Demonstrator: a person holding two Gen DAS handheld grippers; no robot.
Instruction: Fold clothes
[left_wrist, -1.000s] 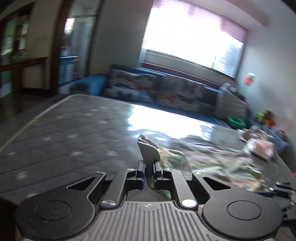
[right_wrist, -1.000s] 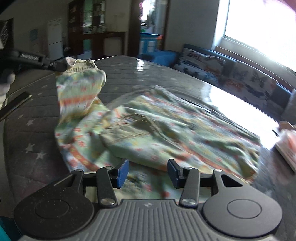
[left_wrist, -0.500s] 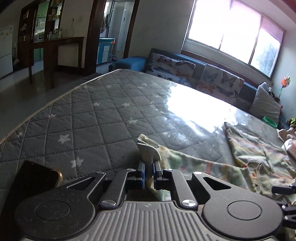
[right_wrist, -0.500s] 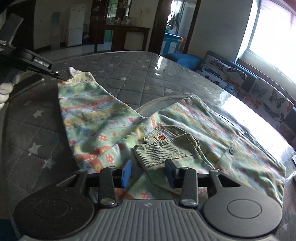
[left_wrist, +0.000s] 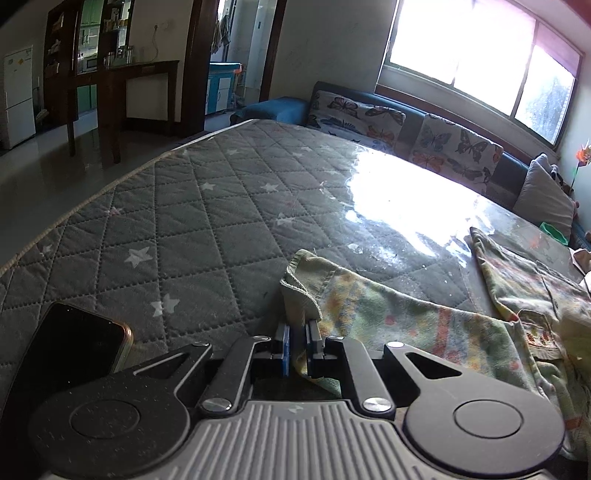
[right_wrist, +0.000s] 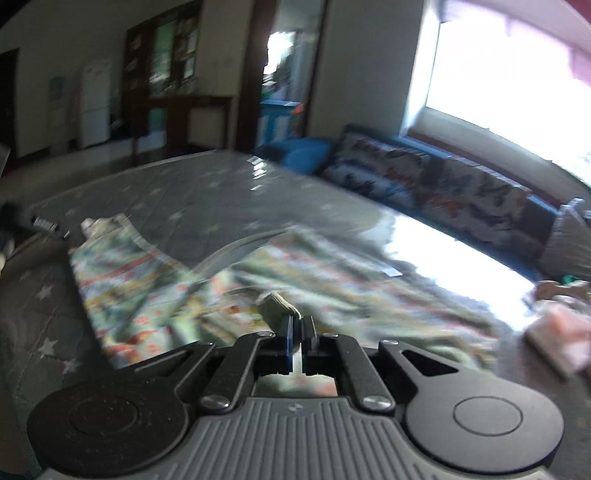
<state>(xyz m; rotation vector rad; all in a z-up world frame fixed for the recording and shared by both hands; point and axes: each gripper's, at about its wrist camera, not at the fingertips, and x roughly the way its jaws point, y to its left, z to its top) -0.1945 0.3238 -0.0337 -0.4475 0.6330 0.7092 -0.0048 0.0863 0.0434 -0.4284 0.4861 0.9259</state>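
A child's patterned shirt (left_wrist: 417, 325) in pale green with red and yellow prints lies spread on the grey quilted mattress (left_wrist: 207, 221). My left gripper (left_wrist: 297, 332) is shut on the ribbed cuff (left_wrist: 301, 291) of one sleeve, held low over the mattress. In the right wrist view the shirt (right_wrist: 236, 280) lies spread across the mattress (right_wrist: 177, 195). My right gripper (right_wrist: 297, 326) is shut on the shirt's corduroy collar (right_wrist: 277, 302). The left gripper's tip (right_wrist: 44, 223) shows at the far left by the cuff (right_wrist: 94, 225).
A black phone (left_wrist: 70, 350) lies on the mattress left of my left gripper. A butterfly-print sofa (left_wrist: 406, 129) runs along the far side under a bright window. A dark wooden table (left_wrist: 122, 96) stands on the floor beyond the mattress edge. Pink folded clothes (right_wrist: 561, 332) lie at right.
My left gripper has lowered the sleeve cuff to the mattress. My right gripper, open half a second ago, has closed on the collar and is moving.
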